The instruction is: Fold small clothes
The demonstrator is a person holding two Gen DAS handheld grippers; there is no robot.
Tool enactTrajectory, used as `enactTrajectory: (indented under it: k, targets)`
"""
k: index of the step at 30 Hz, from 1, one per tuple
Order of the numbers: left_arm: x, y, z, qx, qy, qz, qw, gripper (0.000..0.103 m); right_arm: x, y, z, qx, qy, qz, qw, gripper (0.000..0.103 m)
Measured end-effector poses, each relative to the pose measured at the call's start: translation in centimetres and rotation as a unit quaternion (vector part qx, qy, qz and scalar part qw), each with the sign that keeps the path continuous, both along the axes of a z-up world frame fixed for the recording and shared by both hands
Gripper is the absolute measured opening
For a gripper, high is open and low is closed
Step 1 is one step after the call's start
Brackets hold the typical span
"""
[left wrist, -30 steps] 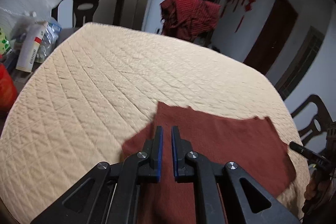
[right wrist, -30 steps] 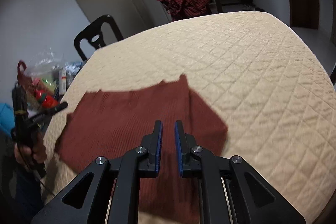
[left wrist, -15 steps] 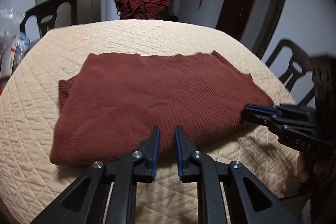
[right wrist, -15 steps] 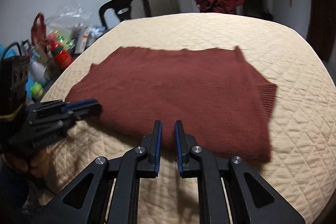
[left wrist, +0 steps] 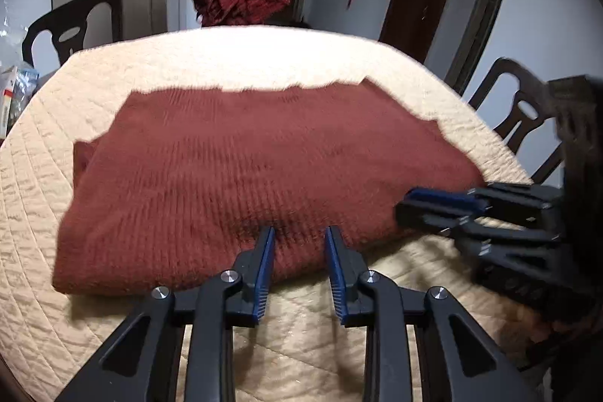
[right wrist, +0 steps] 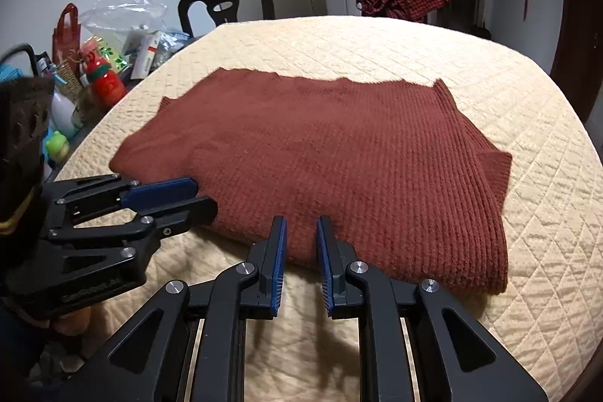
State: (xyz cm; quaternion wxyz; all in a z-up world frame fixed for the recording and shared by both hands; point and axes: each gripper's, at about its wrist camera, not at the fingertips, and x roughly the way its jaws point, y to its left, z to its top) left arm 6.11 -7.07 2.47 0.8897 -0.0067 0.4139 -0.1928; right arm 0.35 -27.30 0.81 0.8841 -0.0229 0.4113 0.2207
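Clearly, from the left wrist view, the left tongs point(left wrist: 297, 232) stand apart, tips at the near edge of the rust-red ribbed knit garment point(left wrist: 264, 157), which lies flat on the cream quilted round counter point(left wrist: 94, 296). To grip well, one finger should slide under the whole edge. The right tongs point(left wrist: 418, 204) reach in from the side; whether they are parted cannot be told here.

From the right wrist view, the right tongs point(right wrist: 300, 232) are apart too, holding nothing, at the same near edge point(right wrist: 339, 176). Both should pinch level, lifting evenly so the fold lands square.
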Motion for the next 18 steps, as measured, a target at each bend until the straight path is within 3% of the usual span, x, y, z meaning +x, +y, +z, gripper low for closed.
enactTrajectory:
  k: [6, 13, 18]
  targets:
    - [-0.2, 1.2, 0.7, -0.013, -0.004, 0.015, 0.9998, 0.030, -0.4, -2.2, 0.2, 0.004, 0.001, -0.018, 1.000, 0.016]
    - [-0.5, 5.7, 1.5, 0.000, -0.026, 0.088, 0.9958, 0.030, -0.5, -4.9, 0.3, -0.003, -0.003, -0.057, 0.998, 0.016]
    - [-0.2, 7.6, 0.0, 0.005, -0.003, 0.115, 0.9933, 0.030, -0.4, -6.0, -0.1, 0.015, 0.004, -0.062, 0.998, 0.017]
